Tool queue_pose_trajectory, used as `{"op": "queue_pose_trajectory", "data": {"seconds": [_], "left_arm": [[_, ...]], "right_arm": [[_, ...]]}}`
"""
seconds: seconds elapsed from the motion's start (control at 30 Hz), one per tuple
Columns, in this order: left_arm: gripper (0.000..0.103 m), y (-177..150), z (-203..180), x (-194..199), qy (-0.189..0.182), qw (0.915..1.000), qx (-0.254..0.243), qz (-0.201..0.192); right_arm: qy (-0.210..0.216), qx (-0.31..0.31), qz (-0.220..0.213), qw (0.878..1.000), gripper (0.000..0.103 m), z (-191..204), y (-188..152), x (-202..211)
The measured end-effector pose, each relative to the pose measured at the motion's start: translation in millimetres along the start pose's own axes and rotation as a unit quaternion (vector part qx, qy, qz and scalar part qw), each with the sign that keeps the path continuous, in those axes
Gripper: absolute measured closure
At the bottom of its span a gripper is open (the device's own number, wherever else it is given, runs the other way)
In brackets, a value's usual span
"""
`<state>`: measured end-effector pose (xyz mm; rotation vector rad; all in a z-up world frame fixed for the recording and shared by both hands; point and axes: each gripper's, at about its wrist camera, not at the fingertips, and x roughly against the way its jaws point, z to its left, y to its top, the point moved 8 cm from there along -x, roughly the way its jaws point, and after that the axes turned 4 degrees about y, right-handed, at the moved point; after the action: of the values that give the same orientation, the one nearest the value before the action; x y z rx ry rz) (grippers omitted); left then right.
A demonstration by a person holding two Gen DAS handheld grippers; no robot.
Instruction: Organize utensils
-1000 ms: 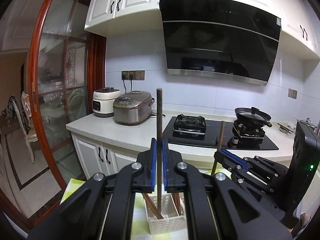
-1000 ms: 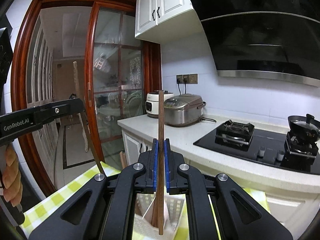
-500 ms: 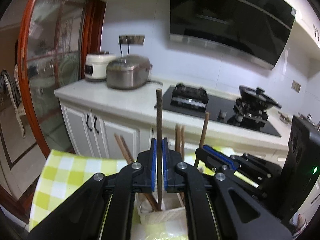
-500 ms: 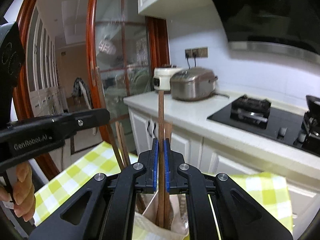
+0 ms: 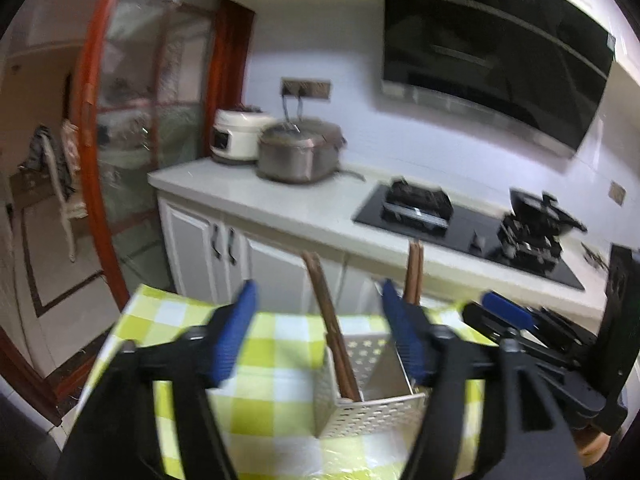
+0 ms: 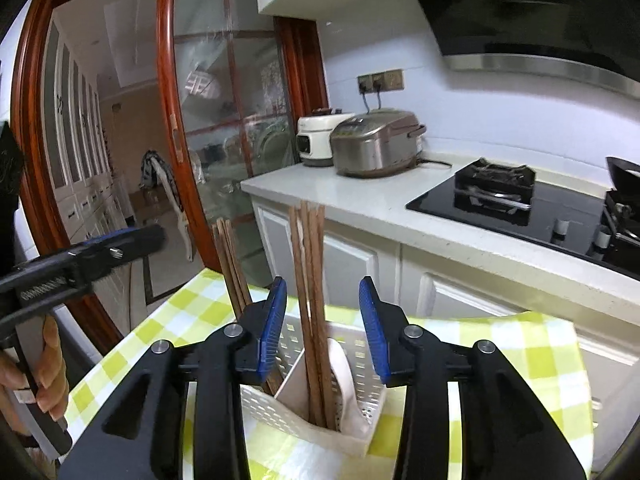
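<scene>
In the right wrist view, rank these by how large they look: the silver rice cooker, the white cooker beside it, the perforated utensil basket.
1. Perforated utensil basket: looks largest, but it sits nearest the camera, so that is unsure.
2. Silver rice cooker.
3. White cooker: smallest, partly hidden behind the silver one.

Table under a yellow-green checked cloth, spread flat beneath a white perforated utensil basket. Basket standing directly on the cloth, near its middle, cloth visible on every side.

White kitchen cabinets, red-framed glass door
</scene>
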<state>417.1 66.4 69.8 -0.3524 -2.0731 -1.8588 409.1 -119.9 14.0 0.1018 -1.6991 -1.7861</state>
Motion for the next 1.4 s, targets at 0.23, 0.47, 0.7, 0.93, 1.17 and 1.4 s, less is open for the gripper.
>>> {"op": "queue_pose_trajectory", "data": {"seconds": [0.23, 0.47, 0.7, 0.93, 1.17, 1.4], "left_arm": [[0.005, 12, 13, 77, 0.048, 0.9939, 0.007, -0.099], [0.004, -21, 5, 122, 0.062, 0.9917, -0.017, -0.111], [0.004, -58, 4, 139, 0.053, 0.9922, 0.000, -0.113], [0.004, -85, -15, 139, 0.056, 0.9922, -0.042, -0.104], [0.004, -104, -28, 127, 0.055, 0.9918, -0.075, -0.087], [0.004, -110, -20, 123, 0.046, 0.9945, -0.058, -0.074]], "right_arm": [[-0.033, 0.006, -0.036, 0.999, 0.036, 4, 0, 57], [-0.063, 0.042, -0.054, 0.996, 0.018, 23, -29, 105], [-0.062, 0.022, -0.037, 0.997, 0.018, 30, -63, 129], [-0.079, 0.019, -0.015, 0.997, 0.018, 31, -77, 130], [-0.080, 0.009, -0.019, 0.997, 0.018, 29, -83, 132], [-0.078, 0.005, -0.013, 0.997, 0.018, 26, -85, 129]]}}
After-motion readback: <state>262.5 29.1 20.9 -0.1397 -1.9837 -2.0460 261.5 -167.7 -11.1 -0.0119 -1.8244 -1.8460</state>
